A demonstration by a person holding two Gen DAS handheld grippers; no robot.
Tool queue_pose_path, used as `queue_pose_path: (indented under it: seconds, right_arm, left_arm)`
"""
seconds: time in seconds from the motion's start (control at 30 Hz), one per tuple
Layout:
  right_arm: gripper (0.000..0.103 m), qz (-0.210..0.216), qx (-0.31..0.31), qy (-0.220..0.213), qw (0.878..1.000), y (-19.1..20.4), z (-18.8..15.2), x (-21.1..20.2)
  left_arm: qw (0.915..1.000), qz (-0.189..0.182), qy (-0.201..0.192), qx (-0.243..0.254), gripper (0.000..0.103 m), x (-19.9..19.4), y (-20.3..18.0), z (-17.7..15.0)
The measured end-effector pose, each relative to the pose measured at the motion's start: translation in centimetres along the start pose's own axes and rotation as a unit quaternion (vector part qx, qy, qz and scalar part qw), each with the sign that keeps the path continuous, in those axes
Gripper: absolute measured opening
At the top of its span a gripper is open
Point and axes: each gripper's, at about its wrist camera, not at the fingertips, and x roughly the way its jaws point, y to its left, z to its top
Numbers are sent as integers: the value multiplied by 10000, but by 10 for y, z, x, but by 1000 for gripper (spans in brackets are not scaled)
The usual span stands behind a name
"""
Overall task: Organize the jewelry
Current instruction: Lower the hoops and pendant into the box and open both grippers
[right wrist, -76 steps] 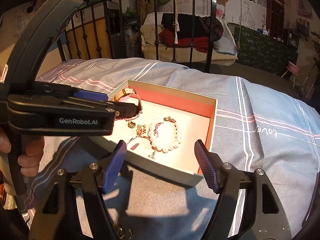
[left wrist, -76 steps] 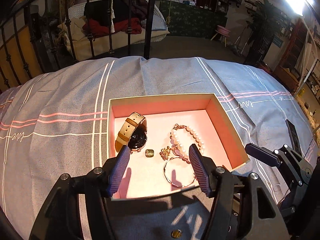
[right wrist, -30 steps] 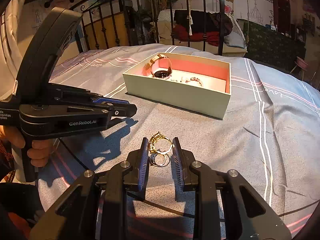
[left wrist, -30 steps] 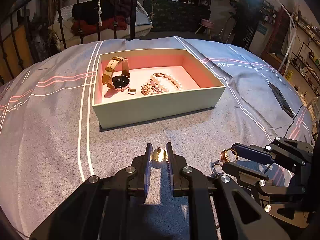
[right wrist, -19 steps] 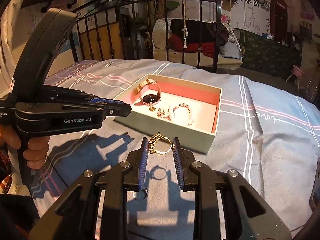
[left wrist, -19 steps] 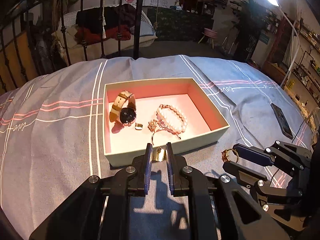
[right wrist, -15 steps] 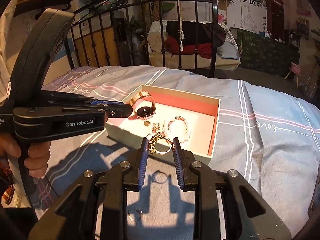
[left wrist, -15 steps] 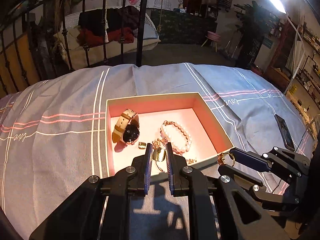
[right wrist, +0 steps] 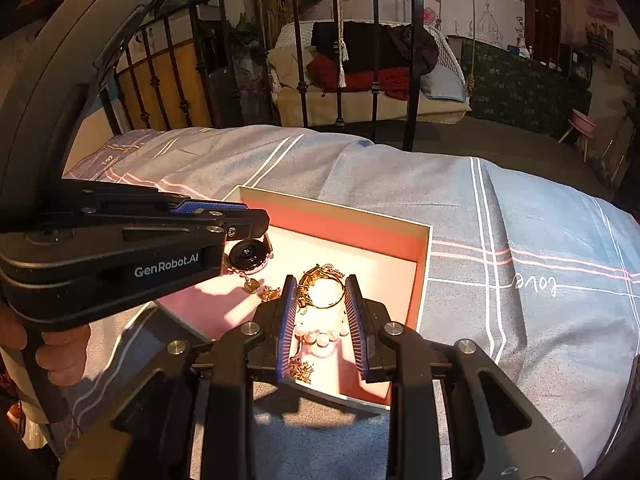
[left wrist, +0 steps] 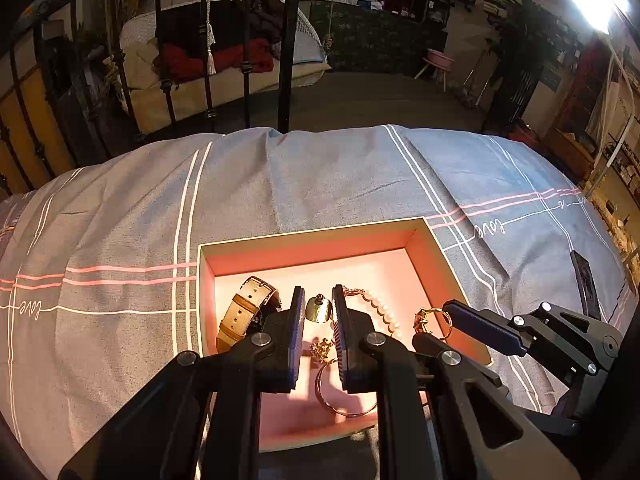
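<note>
An open box [left wrist: 312,246] with a pink inside lies on the bed; it also shows in the right wrist view [right wrist: 424,256]. My left gripper [left wrist: 318,312] is shut on a small gold earring [left wrist: 319,309] and holds it over the box. My right gripper [right wrist: 322,294] is shut on a gold ring [right wrist: 320,280] over the box, and shows in the left wrist view [left wrist: 446,316]. In the box lie a watch with a tan strap [left wrist: 244,312], a pearl bracelet [left wrist: 384,312], a thin bangle [left wrist: 340,396] and small gold pieces [left wrist: 322,348].
The box sits on a grey-blue striped bedcover [left wrist: 320,176]. A black metal bed rail [left wrist: 288,44] stands behind it. A dark phone [left wrist: 586,284] lies on the cover at the right. A hand [right wrist: 60,352] holds the left gripper.
Both grippers shut on jewelry on the bedcover, lifted it and moved forward. They now hold the earring and the ring over the inside of the box.
</note>
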Motion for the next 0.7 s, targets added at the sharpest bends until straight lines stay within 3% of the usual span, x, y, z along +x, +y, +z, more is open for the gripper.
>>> queue_pose_path:
  seconds: [0.7]
  right_arm:
    - [26, 104, -122, 346, 9993, 4, -7, 24]
  left_arm:
    - [9991, -3, 405, -79, 14, 33, 5, -3]
